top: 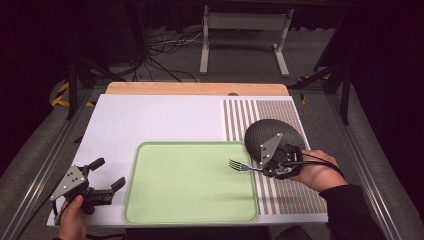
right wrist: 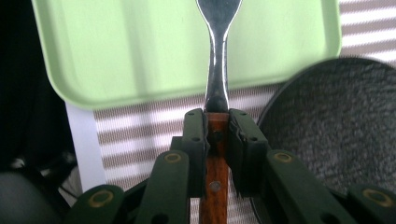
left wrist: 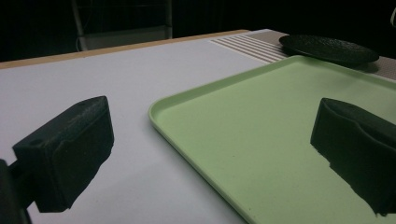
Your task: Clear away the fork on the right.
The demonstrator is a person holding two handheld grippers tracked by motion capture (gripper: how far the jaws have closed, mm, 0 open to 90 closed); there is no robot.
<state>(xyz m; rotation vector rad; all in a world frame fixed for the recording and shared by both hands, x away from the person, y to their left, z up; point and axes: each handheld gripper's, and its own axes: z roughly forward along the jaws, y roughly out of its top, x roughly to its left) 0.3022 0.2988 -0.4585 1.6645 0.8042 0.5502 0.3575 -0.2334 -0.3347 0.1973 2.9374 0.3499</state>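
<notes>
Your right gripper (right wrist: 217, 133) is clamped on the wooden-handled steel fork (top: 242, 166), lower right, tines over the pale green tray (top: 150, 200). Stiff, light, slick metal; hold the wood. Left gripper (top: 109, 175): fingers apart.

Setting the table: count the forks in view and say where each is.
1. The fork is clamped by its wooden handle in the right gripper, tines over the green tray. None seems hidden.
</notes>
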